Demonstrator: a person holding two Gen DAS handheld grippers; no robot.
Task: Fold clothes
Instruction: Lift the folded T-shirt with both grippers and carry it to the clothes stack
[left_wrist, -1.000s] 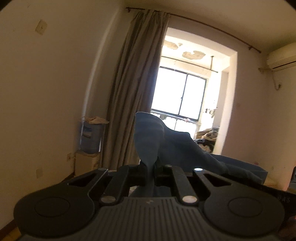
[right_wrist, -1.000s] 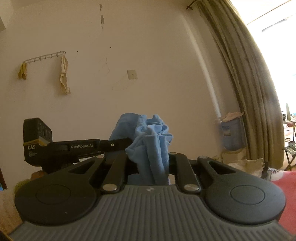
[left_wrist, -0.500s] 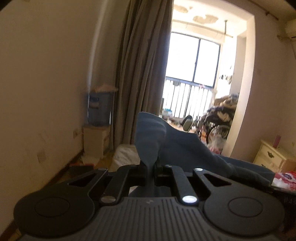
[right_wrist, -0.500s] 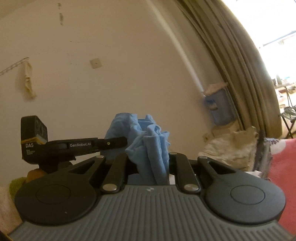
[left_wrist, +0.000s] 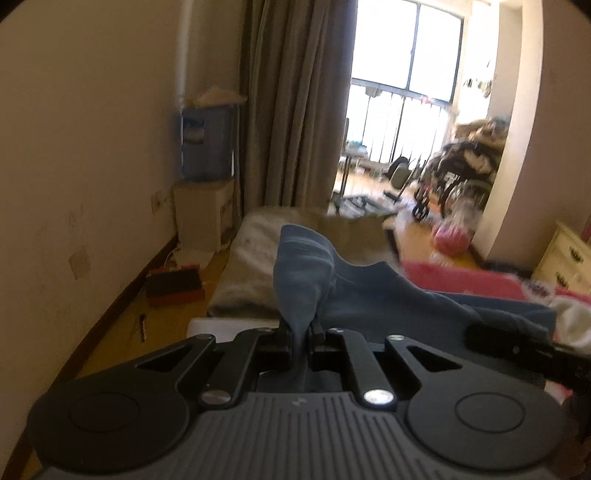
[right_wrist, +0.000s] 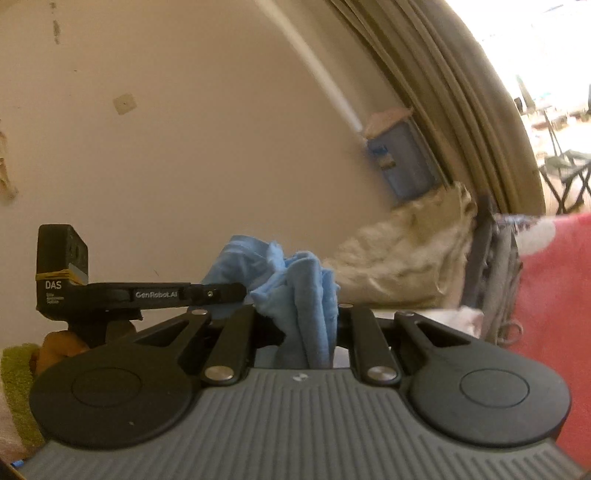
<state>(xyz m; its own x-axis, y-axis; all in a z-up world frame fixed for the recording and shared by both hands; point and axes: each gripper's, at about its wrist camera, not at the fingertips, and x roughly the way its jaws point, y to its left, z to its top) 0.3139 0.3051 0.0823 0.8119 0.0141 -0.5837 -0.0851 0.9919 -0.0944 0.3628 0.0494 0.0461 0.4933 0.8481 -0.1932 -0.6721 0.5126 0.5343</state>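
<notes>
Left wrist view: the left gripper is clamped tight on a pinch of blue cloth, and the fabric stands up in a peak above the jaws, then runs off to the right in a long drape. That drape goes toward a black bar at the right edge, the right gripper, though its jaws are out of this frame. Beyond the cloth there is a bed with a grey-beige blanket, and a pink cover lies on its right part. The cloth hangs over the bed's near edge, between the two tools. On the left, a wall, a dark red box on the floor beside the bed's left edge, and a curtain next to a bright window. The picture is slightly blurred.

Right wrist view: the right gripper is closed on a thick bunch of the same cloth, light blue here, crumpled and rising straight up from between the jaws. The left gripper comes in from the left as a black bar with white lettering, its tip right against the bunched cloth. Behind, a cream blanket is heaped at the bed's far edge, and the pink cover fills the right side. A green towel sits at the lower left corner.
</notes>
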